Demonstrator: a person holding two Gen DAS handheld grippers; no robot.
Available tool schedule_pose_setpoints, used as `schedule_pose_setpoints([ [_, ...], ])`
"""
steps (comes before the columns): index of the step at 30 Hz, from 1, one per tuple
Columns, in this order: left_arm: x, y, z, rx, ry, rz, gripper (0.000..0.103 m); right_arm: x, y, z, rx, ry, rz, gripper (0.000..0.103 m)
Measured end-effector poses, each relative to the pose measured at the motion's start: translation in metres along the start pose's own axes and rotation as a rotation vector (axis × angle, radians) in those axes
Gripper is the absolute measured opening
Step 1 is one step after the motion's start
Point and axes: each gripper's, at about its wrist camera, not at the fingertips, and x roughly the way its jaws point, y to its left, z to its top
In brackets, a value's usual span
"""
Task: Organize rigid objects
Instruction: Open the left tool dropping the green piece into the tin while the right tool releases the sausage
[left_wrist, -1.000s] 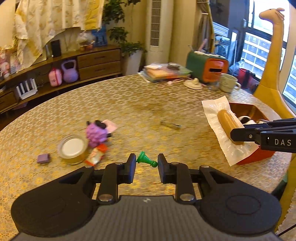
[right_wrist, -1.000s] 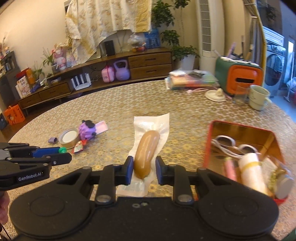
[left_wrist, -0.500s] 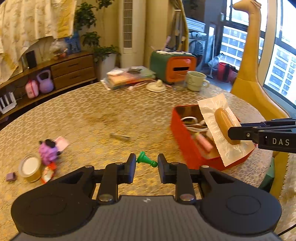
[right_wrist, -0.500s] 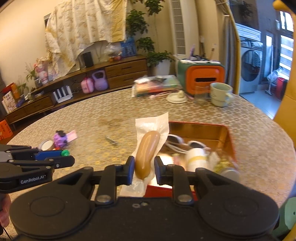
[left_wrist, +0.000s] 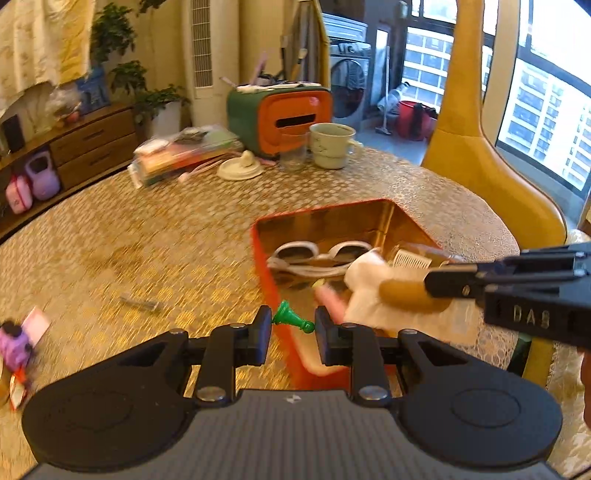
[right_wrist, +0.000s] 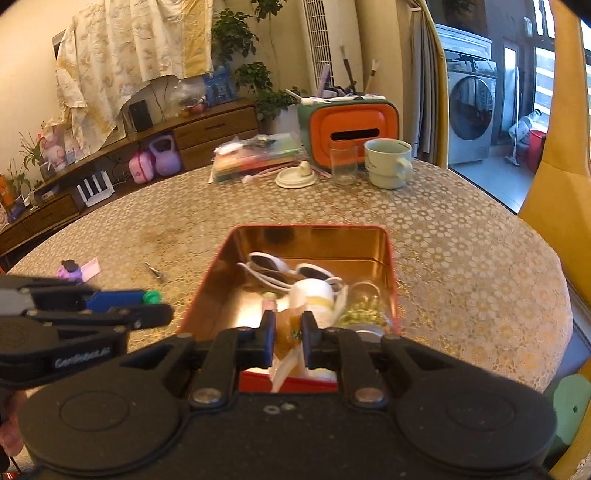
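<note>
My left gripper (left_wrist: 292, 325) is shut on a small green pawn-shaped piece (left_wrist: 291, 318), held over the near left rim of the red tin box (left_wrist: 263, 254). My right gripper (right_wrist: 289, 332) is shut on a brown sausage in a clear white-edged wrapper (right_wrist: 287, 334), held over the near end of the box (right_wrist: 391, 258). In the left wrist view the sausage (left_wrist: 404, 291) and the right gripper (left_wrist: 439, 284) come in from the right above the box. The box holds white sunglasses (right_wrist: 284, 271), a white roll (right_wrist: 312, 295) and other small items.
On the round gold-patterned table (left_wrist: 147, 229): a small metal tool (left_wrist: 142, 303), a purple toy (left_wrist: 14, 345), books (left_wrist: 181, 151), a white lid (left_wrist: 240, 168), a glass (right_wrist: 343, 164), a mug (right_wrist: 388, 162), an orange-green case (right_wrist: 351, 125). A yellow giraffe figure (left_wrist: 465, 129) stands at right.
Both grippers swung right toward the red box with their loads. The sausage now hangs over the box's near end, tipped away from the right camera. The green piece reached the box's left rim.
</note>
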Motion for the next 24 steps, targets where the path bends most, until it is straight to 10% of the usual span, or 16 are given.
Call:
schedule_pose_setpoints([
  [24,0.091,-0.025,0.017,0.054,0.18,-0.046,0.025,0.004,-0.011,0.004,-0.011,-0.012,0.039,0.025],
])
